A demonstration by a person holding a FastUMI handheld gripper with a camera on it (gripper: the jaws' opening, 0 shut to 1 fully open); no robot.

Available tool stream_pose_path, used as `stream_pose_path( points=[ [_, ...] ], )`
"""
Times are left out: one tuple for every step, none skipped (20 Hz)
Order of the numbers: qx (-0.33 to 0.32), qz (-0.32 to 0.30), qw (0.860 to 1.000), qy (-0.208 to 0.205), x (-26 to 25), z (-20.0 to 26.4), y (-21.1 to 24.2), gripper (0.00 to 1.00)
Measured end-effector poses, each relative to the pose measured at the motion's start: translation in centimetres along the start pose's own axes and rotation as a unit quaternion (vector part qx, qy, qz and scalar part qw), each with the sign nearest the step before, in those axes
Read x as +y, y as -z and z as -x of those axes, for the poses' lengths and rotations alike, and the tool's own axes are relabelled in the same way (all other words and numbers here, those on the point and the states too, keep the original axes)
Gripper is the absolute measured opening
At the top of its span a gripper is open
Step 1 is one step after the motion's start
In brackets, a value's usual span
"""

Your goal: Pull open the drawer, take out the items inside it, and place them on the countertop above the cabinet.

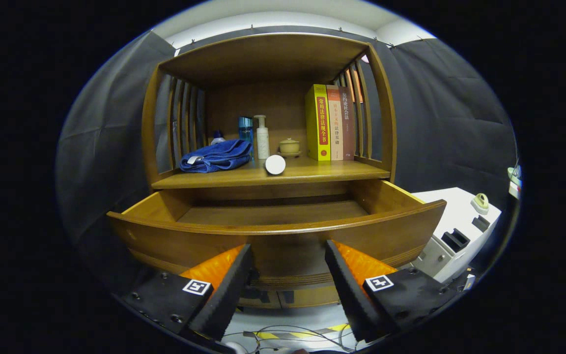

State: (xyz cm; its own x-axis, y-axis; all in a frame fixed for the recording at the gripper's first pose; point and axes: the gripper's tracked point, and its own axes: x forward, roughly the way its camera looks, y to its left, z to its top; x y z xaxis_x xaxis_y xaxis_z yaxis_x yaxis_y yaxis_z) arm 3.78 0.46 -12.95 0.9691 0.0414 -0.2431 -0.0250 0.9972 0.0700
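I see the wooden drawer (pixel 283 236) pulled open, its floor bare. My gripper (pixel 288 260) hangs before its front, fingers spread apart, holding nothing. A blue towel (pixel 216 156) lies on the countertop (pixel 312 172).

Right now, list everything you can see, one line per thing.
cabinet: one, brown wood, straight ahead of the fingers
drawer: one, brown wood, pulled open, its front just beyond the fingers; the floor that shows is bare
towel: one, blue, folded on the countertop's left side
bottles: three, two blue and one white, behind and right of the towel
round white thing: one, white, at the countertop's front edge
lidded cup: one, yellowish, left of the books
books: three upright, one yellow, two reddish brown, right side of the countertop
white unit: one, right of the drawer
cables: several, on the floor below
gripper: one, open, holding nothing
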Motion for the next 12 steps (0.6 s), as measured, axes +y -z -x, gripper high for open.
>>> stream_pose_path(
  points=[
    [-0.006, -0.003, 1.0, 0.0, 0.1, -0.3, -0.5, 0.99],
    [-0.003, 0.001, 1.0, 0.0, 0.0, -1.2, -0.5, 0.99],
    [-0.003, 0.005, 1.0, 0.002, 0.0, -1.4, -0.7, 0.99],
    [-0.001, 0.005, 1.0, 0.004, 0.0, -2.0, -0.9, 0.99],
    [0.001, 0.006, 1.0, 0.004, 0.1, -2.6, -1.0, 0.99],
    [0.002, 0.005, 1.0, 0.004, 0.1, -3.4, -1.3, 0.99],
    [0.005, 0.003, 1.0, 0.005, 0.2, -4.1, -1.5, 0.99],
    [0.008, -0.003, 1.0, 0.005, 0.4, -4.8, -1.6, 0.99],
    [0.011, -0.005, 1.0, 0.005, 0.6, -5.5, -1.7, 0.99],
    [0.015, -0.006, 1.0, 0.005, 0.9, -6.4, -1.6, 0.99],
    [0.017, -0.005, 1.0, 0.005, 1.0, -7.1, -1.6, 0.99],
    [0.013, -0.001, 1.0, 0.006, 0.9, -7.8, -1.9, 0.99]
  ],
)
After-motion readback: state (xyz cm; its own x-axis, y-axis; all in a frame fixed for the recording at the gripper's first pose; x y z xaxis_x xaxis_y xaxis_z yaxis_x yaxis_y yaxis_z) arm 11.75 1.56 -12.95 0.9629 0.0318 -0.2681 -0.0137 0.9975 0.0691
